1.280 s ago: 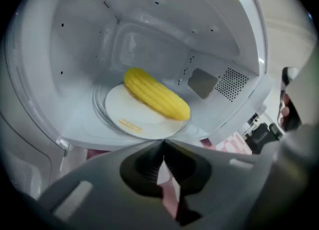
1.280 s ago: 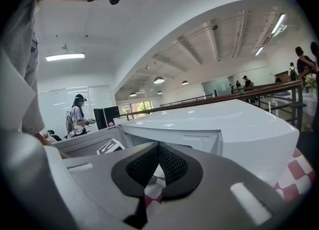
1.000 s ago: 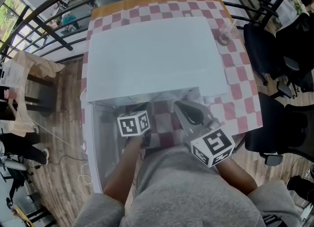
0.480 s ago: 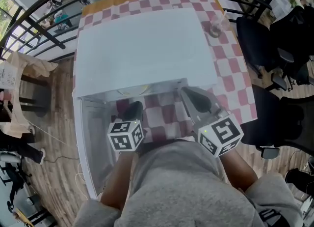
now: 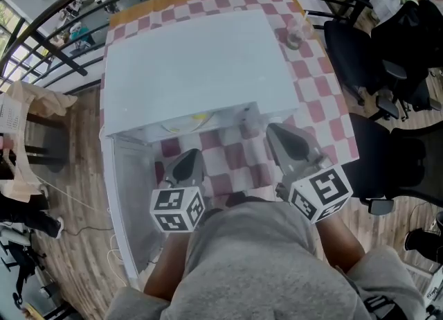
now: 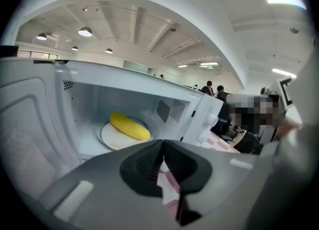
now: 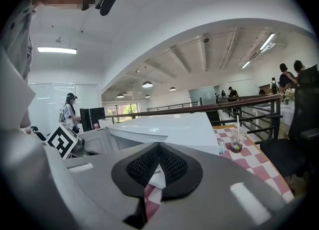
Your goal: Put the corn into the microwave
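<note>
White microwave [image 5: 187, 69] covers most of the checkered tabletop [image 5: 325, 104], its door [image 5: 128, 194] swung open along the left edge. 1 cup [image 5: 294, 37] stands near the far right corner. Left gripper [image 5: 190, 154] and right gripper [image 5: 275, 130] hang at the near edge, in front of the opening.

Left gripper view: jaws pressed together, holding nothing. Corn [image 6: 129, 126] lies on the plate [image 6: 110, 140] inside the microwave, in plain sight.

Right gripper view: jaws closed and empty, with the microwave top ahead.

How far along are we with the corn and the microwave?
Done: the corn lies on the plate inside the microwave. In hand: nothing; the left tongs and right tongs are both shut and empty. Left: the door stands open, so closing it is probably all that remains.
</note>
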Demonstrator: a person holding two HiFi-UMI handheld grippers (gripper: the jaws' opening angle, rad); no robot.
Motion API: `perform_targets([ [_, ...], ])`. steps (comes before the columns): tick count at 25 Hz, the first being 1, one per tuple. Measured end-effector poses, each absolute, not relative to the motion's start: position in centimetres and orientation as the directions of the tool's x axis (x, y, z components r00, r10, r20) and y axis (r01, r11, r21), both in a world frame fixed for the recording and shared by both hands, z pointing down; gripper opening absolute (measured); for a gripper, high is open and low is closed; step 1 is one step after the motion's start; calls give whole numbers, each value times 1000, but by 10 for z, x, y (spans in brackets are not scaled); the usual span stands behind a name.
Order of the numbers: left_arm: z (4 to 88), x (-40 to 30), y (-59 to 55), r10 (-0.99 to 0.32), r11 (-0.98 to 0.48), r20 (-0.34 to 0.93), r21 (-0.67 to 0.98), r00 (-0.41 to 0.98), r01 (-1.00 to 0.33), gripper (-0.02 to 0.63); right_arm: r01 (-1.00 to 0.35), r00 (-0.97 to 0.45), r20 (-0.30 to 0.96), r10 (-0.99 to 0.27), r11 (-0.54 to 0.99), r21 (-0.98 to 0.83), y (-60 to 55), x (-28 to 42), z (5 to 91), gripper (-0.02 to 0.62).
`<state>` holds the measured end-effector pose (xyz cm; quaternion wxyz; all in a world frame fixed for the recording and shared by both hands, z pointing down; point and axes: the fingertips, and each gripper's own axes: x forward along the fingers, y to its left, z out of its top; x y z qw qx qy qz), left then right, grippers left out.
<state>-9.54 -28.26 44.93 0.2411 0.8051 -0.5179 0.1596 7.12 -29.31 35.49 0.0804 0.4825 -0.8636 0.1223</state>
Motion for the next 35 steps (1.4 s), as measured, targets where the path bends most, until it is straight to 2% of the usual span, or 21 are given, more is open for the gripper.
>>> perform_targets([
  [14, 406, -112, -199, -809, -379, 406, 192, 425, -905, 9, -852, -522, 255, -814, 507, -126, -207, 39, 351, -1],
  [26, 391, -124, -53, -815, -407, 371, 177, 444, -896, 9, -848, -529, 252, -810, 517, -116, -60, 21, 361, -1],
  [35, 383, -135, 29, -822, -404, 359, 181, 443, -897, 9, -882, -470, 248, -847, 462, -95, 14, 41, 348, 0],
])
